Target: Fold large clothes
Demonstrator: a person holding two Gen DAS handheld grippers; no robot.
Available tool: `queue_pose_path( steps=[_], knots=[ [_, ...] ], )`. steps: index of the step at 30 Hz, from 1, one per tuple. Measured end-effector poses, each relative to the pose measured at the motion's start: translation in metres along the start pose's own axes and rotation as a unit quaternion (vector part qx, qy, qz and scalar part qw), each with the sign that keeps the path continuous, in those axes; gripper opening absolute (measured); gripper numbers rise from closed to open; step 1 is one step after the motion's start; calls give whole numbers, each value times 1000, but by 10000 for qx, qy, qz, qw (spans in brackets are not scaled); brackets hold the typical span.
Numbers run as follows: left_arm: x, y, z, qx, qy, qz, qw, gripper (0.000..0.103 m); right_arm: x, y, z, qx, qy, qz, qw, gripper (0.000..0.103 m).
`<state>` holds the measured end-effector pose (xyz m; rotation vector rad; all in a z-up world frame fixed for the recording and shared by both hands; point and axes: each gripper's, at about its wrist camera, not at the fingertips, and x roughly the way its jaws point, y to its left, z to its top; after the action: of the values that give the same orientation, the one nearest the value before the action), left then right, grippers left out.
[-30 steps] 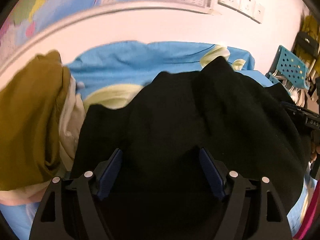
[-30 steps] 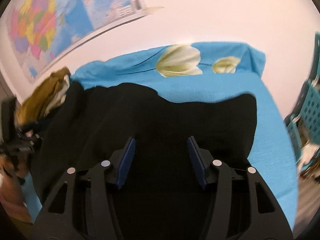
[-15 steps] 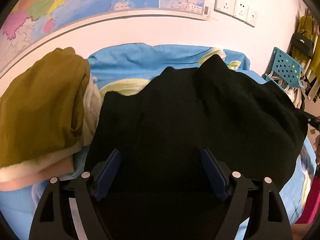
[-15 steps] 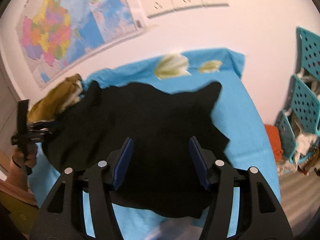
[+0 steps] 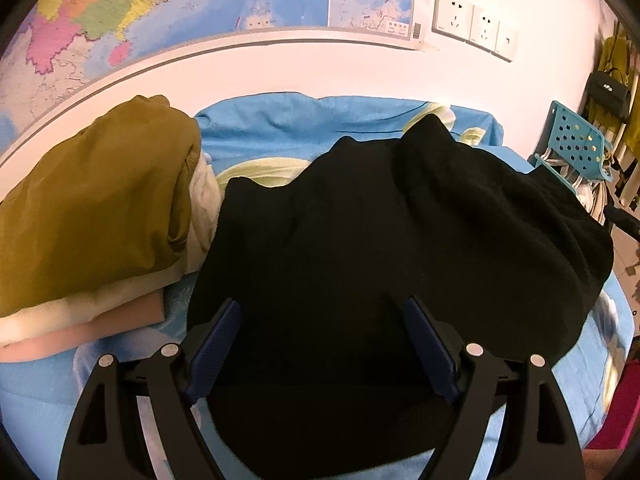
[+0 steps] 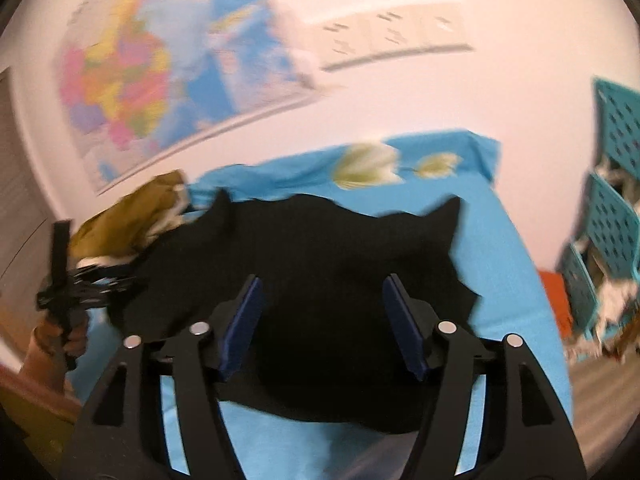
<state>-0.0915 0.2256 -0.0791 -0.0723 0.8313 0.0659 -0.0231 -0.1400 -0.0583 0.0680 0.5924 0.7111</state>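
A large black garment [image 5: 400,232] lies rumpled on a blue bed sheet [image 5: 280,128] printed with pale tulips. My left gripper [image 5: 322,312] hovers over the garment's near edge. Its blue pads stand wide apart and open, and the cloth runs beneath them with no pinch. In the blurred right wrist view the same garment [image 6: 340,248] spreads across the sheet [image 6: 500,264]. My right gripper [image 6: 323,284] is above its near part with its jaws opening and nothing pressed between the pads. The left gripper [image 6: 80,284], held in a hand, shows at the garment's far left corner.
A stack of folded clothes [image 5: 92,208], olive on cream and pink, sits on the bed left of the garment. A map and wall sockets [image 5: 472,24] are on the wall behind. A teal perforated rack [image 6: 616,216] stands past the bed's right side.
The right gripper has drawn back and up from the garment, and its jaws have widened. The left gripper has shifted sideways, so the folded stack shows more fully.
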Motion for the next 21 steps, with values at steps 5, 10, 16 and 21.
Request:
queue_pose_path(
  steps=[5,10,16,21],
  knots=[
    [-9,1,-6,25,-80,15,10000,81,32,47,-10,-563,358,406,9969,76],
    [0,10,-13,-62,12,-4,10000,81,76,55,-25,-588,873,155,9943,69],
    [-5,27,-18,-339,-74,-295,9990,83,55,85,-16,-930,589,75,9939,71],
    [-24,35,-28,-388,-241,-280,9986,84,33,129,-14,-1614,271,399,9857,79]
  ],
)
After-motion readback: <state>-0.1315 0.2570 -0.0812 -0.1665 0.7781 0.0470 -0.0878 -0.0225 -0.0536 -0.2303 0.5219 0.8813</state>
